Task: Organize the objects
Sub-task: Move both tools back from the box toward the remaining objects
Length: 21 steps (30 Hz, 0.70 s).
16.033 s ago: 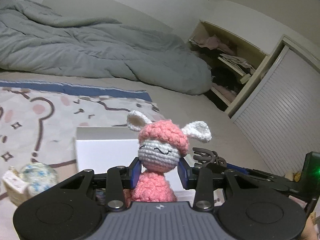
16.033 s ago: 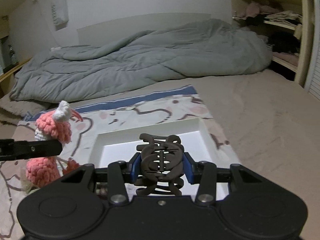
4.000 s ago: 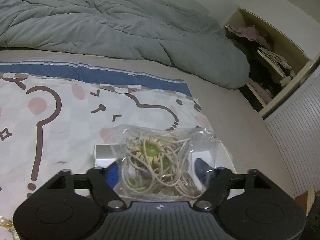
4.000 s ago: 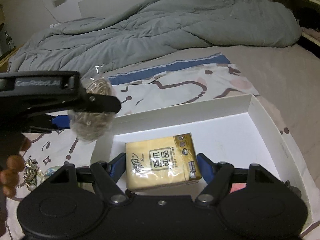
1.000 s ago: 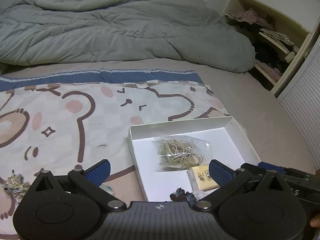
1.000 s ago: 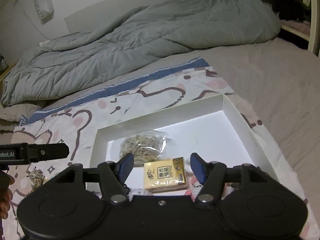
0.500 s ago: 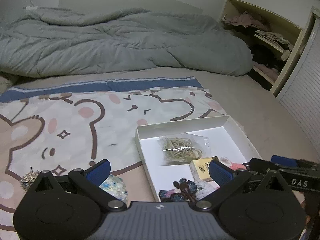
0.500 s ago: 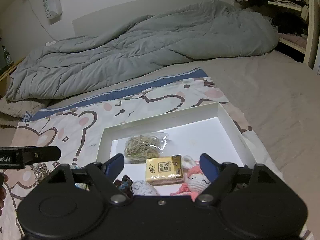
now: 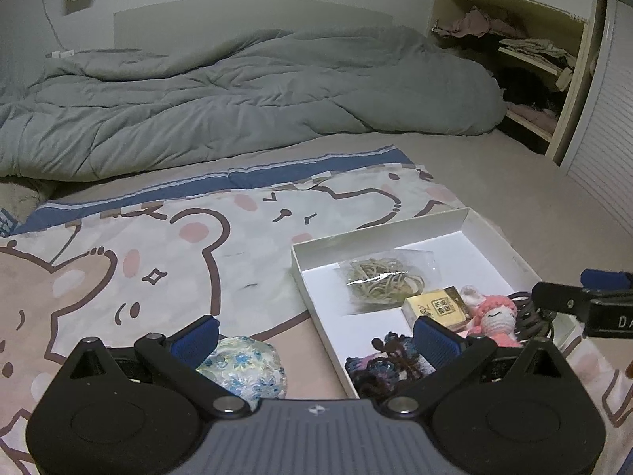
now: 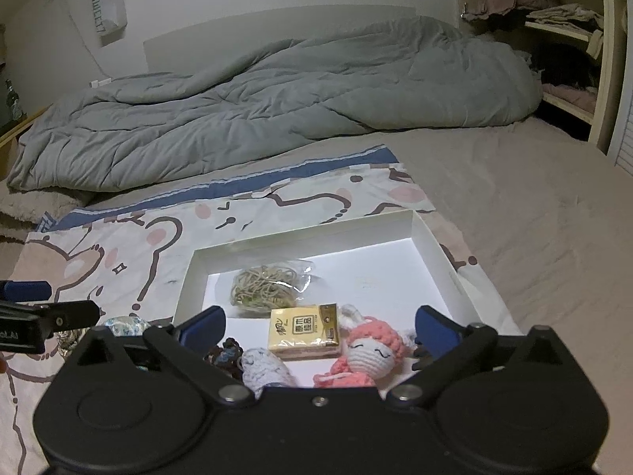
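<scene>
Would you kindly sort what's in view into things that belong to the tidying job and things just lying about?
Job: white box, rubber-band bag, tissue pack, crochet bunny, floral pouch outside the box.

Lying about: grey duvet, cartoon sheet, shelf clothes.

R gripper [image 10: 319, 326], black body w/ blue finger pads, fills lower frame; jaws wide and opening, nothing pressed between the pads. Shallow white cardboard box [image 10: 431, 245] at centre, on cartoon-bear print sheet [image 10: 130, 245]. In box: clear plastic bag of tan rubber bands [image 10: 269, 287] toward far left corner; yellow tissue pack [image 10: 304, 330] just in front of it; pink crochet bunny doll w/ white face [image 10: 370, 350] lying right of pack, touching it; pale grey-white knitted item [image 10: 263, 370] lower centre-left; dark beaded item [image 10: 225, 350] beside that, partly hidden. Second black gripper [image 10: 51, 318] enters at mid-left edge. Rumpled grey duvet [image 10: 277, 107] across upper frame. Open shelf w/ clothes [image 10: 565, 12] upper right.
</scene>
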Tool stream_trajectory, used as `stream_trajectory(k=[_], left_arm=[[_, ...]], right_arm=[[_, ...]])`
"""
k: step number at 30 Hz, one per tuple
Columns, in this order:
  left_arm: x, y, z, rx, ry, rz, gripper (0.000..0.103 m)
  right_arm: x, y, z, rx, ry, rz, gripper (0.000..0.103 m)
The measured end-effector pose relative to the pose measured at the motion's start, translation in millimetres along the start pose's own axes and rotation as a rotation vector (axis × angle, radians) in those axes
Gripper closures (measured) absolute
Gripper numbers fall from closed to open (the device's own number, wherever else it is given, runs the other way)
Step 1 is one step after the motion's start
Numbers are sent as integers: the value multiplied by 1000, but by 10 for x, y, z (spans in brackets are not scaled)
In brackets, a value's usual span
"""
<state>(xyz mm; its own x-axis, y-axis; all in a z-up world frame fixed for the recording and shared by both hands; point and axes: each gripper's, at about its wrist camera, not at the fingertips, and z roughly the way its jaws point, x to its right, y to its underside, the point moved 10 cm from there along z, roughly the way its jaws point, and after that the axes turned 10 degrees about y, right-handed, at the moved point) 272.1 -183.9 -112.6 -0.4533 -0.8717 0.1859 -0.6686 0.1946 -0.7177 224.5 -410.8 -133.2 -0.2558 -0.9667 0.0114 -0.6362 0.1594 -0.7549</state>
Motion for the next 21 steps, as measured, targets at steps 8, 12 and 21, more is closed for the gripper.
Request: stream_trajectory(k=[8,12,21], left_arm=[[-128,-6,-46,21,-64,10,0],[-225,0,-70,24,-89,-3,0],[-494,0,-222,58,-146,-29,0]], right_arm=[[9,25,0,8,11,-22,0],[-1,34,12,6,14,-24,0],[-211,18,41,8,-18,-26,0]])
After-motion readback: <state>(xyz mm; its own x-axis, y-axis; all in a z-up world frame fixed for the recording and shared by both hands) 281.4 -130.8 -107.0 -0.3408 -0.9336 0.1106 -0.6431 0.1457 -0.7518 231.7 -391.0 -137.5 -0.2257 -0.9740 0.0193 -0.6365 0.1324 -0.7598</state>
